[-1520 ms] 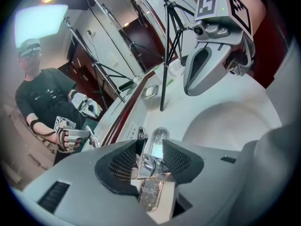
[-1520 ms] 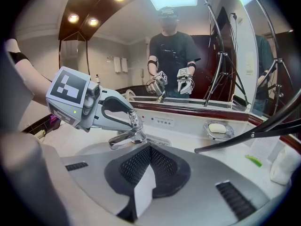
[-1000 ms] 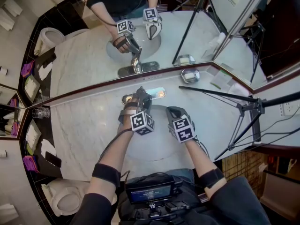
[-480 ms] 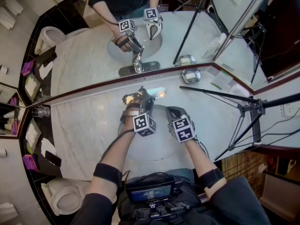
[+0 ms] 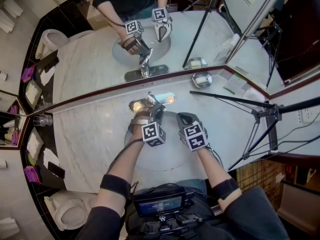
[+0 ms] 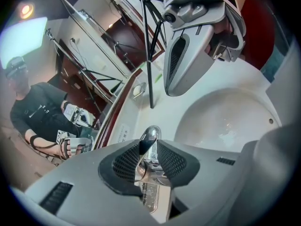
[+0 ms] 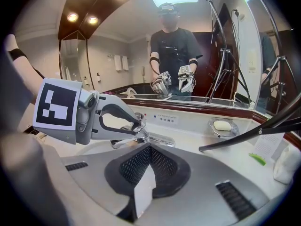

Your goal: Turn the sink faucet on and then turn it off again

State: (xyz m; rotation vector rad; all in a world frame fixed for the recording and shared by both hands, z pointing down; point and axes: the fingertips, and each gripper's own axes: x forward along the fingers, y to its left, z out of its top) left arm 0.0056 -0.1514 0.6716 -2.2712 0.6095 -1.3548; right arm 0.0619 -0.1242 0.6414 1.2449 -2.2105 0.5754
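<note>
Left gripper (image 6: 149,149) first: its jaws are seen narrowed onto the chrome faucet lever (image 6: 150,136). Both black pads are pressed against it, and only the lever's rounded tip is left showing above them. Spout and base are swallowed by the gripper's own grey body in that view, so whether water is running cannot be made out.

From the head view the left gripper (image 5: 153,107) is seen reaching to the back of the sink basin (image 5: 165,159). The faucet (image 5: 167,99) is mostly covered by it. Only the shiny base plate is exposed at either side, at the rear of the marble surface (image 5: 95,129), just under the mirror (image 5: 90,59).

Right gripper (image 7: 149,155) now: its pads are brought together with nothing between them. In the head view the right gripper (image 5: 182,119) is held over the sink basin just beside the left one, apart from the faucet.

What the left gripper view hides is supplied by the right gripper view. There the left gripper (image 7: 135,125) is caught side-on with its tips clamped on the lever, and the faucet (image 7: 160,139) base is laid out low behind. A soap dish (image 7: 222,125) with a bar is shown too, a dark tripod leg (image 7: 244,134) slanting below it. In the left gripper view the right gripper (image 6: 188,55) is cut off by the top edge, above the white sink basin (image 6: 225,121).
</note>
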